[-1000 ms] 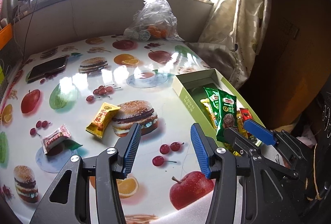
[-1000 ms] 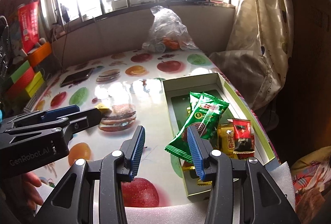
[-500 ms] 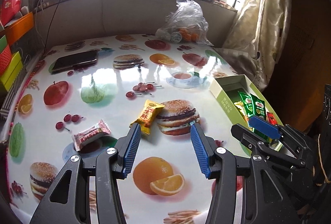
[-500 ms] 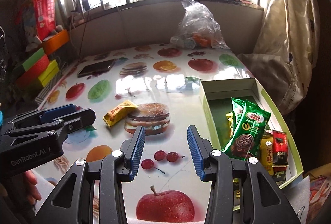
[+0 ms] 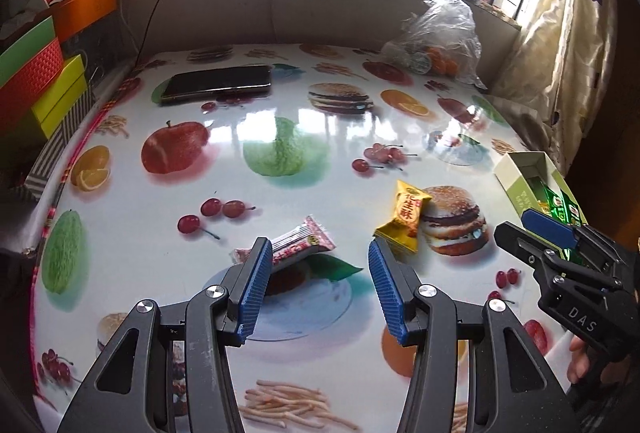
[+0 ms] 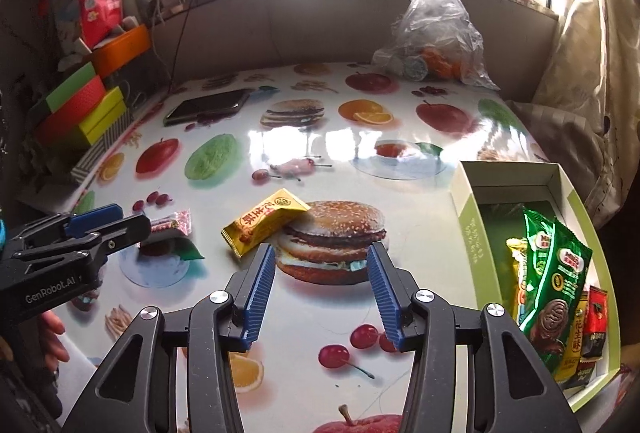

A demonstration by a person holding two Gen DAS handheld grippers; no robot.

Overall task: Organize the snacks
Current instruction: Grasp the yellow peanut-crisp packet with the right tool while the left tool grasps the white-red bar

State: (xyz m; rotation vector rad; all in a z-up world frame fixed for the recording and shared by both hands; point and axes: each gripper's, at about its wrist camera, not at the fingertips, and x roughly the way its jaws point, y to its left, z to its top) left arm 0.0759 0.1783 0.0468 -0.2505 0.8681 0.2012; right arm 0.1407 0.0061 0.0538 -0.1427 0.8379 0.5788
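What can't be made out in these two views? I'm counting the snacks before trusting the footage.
- Box, left wrist view: the right gripper covers its near end, so the contents cannot be counted.
- Pink snack, right wrist view: its left part is hidden behind the left gripper.
- Box, right wrist view: the green packet overlaps the yellow snacks beneath; their number is unclear.
- Plastic bag: contents too crumpled to identify.

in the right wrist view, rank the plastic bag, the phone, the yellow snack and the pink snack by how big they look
1. plastic bag
2. phone and yellow snack: look alike, and the snack is nearer the camera
3. pink snack, partly hidden
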